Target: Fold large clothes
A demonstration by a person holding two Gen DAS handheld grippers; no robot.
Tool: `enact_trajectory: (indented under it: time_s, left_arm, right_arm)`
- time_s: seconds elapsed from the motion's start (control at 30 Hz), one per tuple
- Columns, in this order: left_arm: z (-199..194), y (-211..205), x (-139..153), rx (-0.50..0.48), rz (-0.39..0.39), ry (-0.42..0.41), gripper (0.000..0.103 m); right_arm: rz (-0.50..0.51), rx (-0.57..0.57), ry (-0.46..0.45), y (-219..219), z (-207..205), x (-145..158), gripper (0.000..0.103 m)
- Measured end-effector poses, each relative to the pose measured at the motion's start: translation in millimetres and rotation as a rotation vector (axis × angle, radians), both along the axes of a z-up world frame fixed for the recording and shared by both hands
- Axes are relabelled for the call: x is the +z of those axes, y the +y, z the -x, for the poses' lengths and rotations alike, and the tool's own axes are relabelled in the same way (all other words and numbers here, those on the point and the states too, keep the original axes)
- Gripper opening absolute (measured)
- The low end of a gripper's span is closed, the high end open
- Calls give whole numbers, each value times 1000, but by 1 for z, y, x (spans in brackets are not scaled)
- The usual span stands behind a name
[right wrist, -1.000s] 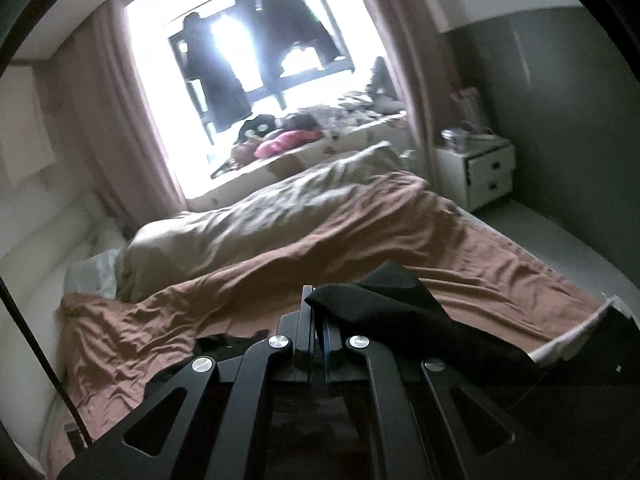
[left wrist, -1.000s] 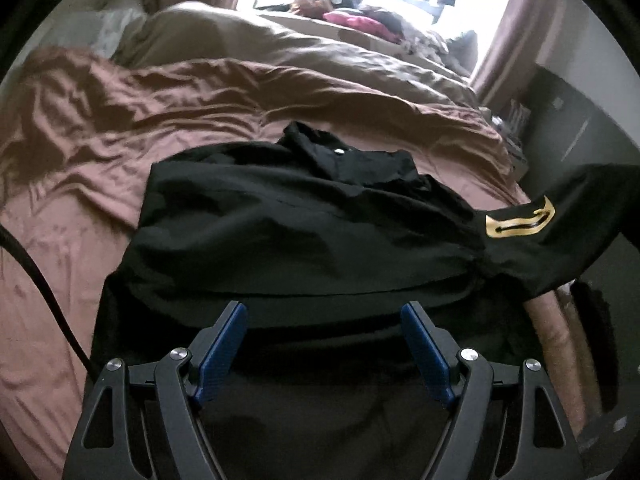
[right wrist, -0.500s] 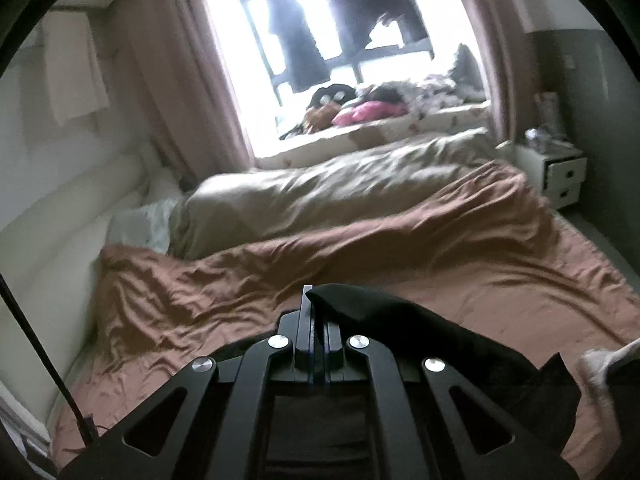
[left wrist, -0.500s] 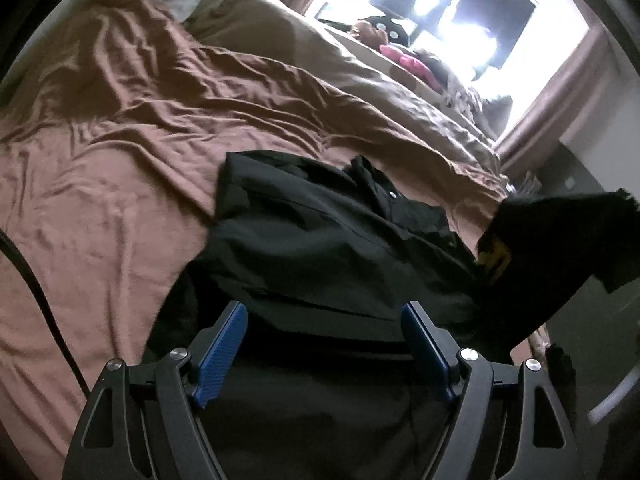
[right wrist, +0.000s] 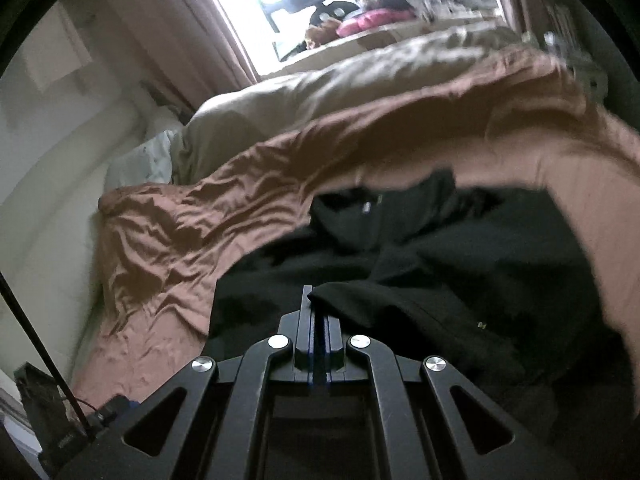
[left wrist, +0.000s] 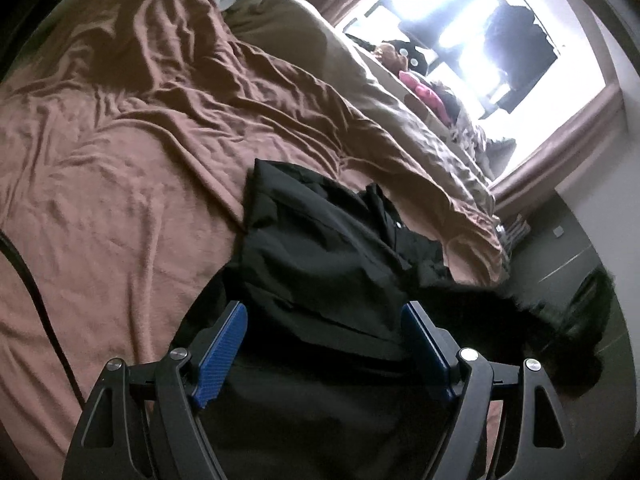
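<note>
Daylight floods through the window (left wrist: 480, 40) at the far side of the bed (left wrist: 100, 200), whose rumpled brown sheet runs up to a beige duvet (right wrist: 340, 84) below the sill, where a heap of clothes sits. On the near part of the sheet lies the black shirt (left wrist: 320, 260), collar end pointing toward the window, so its long axis runs from the grippers straight away toward the glass.

Nearest the work is the right gripper (right wrist: 318, 312): its jaws are pressed together on a fold of the shirt's sleeve (right wrist: 400, 312), which drapes off to the right of the jaws and sits low over the shirt's body. From here I'd judge the sleeve is being carried across the chest and wants laying flat toward the collar.

Over the shirt's hem end hangs the left gripper (left wrist: 324, 332), jaws wide apart, nothing pinched between the blue pads (left wrist: 222, 344), the cloth lying beneath them.
</note>
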State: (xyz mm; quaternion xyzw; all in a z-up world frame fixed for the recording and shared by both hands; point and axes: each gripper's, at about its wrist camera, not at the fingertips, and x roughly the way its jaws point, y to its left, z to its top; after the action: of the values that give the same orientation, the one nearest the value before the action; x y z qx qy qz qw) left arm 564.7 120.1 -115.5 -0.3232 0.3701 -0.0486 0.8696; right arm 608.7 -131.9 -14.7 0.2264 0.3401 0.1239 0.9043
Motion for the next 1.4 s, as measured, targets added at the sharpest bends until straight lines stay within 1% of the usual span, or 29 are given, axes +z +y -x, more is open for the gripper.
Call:
enact_trajectory:
  time_s: [0.03,0.1,0.13,0.2,0.27,0.3,0.37,0.4,0.43,0.47,0.5,0.53,0.57,0.63,0.67,0.73,0.77,0.83,0.9,0.93,0.97,1.0,1.03,1.13,1.2,1.23,1.27,1.33,1.4]
  left_arm:
    - [0,0,0,-1,2,0,80]
    - [0,1,0,-5,5,-4,80]
    - [1,1,1,-10,8,-6,80]
    - [0,2,0,-21,19,-4,80]
    - [-1,1,-1,-32,24,5,80]
    - [-3,0,-2,-36,21,13,81]
    - [-4,-3,-2,-36,14,16,83]
    - [-5,-5,0,-36,12,12,83]
    - [-5,-9,1,-41,10,6,84]
    - [-5,-13,2,-50,5,3,85]
    - [-6,-19,3,-62,-3,3,85]
    - [-6,-25,4,-76,-11,4,85]
    - [-6,-33,6,-92,-22,3,85]
    - [-6,-48,11,-123,-60,-6,85]
    - [-6,-59,16,-142,-91,-13,85]
    - [-6,-77,22,-177,-139,-30,85]
    - [-6,-88,25,-197,-162,-39,85]
    - [-4,-108,26,-229,-192,-50,85]
    - [-4,-131,25,-265,-223,-53,85]
    - [-5,-147,24,-293,-252,-54,85]
    - [-6,-158,23,-311,-278,-52,85]
    - [-8,-176,19,-337,-314,-49,85]
    - [-10,-188,16,-355,-329,-44,85]
    - [-16,-229,5,-420,-359,-26,85]
    - [-20,-260,-1,-474,-413,-25,85]
    - [-22,-274,-6,-501,-441,-19,85]
    - [-25,-287,-11,-527,-465,-7,85]
    - [-29,-308,-20,-566,-495,6,85]
    - [-33,-326,-33,-603,-535,31,85]
  right_arm:
    - [-44,-9,22,-3,1,-12,0]
    - [-96,-15,60,1,8,-29,1]
    - [-137,4,75,3,8,-39,3]
    - [-186,22,96,1,16,-50,23]
    - [-266,12,110,-11,22,-53,93]
    - [-295,-12,107,-19,28,-56,96]
    - [-294,-78,124,-41,40,-48,96]
    - [-317,-112,114,-50,50,-47,96]
    - [-358,-182,96,-66,68,-46,96]
    - [-368,-214,87,-73,77,-46,96]
    - [-353,-239,77,-84,86,-45,96]
    - [-328,-248,84,-94,89,-45,96]
    - [-333,-248,106,-106,88,-45,96]
    - [-398,-245,96,-131,90,-44,96]
    - [-400,-259,82,-137,94,-43,96]
    - [-362,-319,80,-156,101,-44,96]
    - [-377,-340,85,-171,102,-45,96]
    - [-449,-344,77,-194,99,-48,96]
    - [-472,-355,72,-210,94,-49,91]
    - [-480,-365,76,-218,92,-51,86]
    - [-512,-373,87,-230,89,-53,80]
    - [-535,-372,91,-232,86,-56,77]
    - [-559,-373,94,-237,82,-58,74]
    - [-581,-409,102,-239,70,-62,73]
    - [-603,-436,105,-237,68,-69,73]
    - [-619,-452,108,-237,67,-72,70]
    - [-628,-463,110,-227,72,-77,69]
    - [-649,-499,111,-227,75,-80,69]
    - [-655,-522,109,-215,84,-84,69]
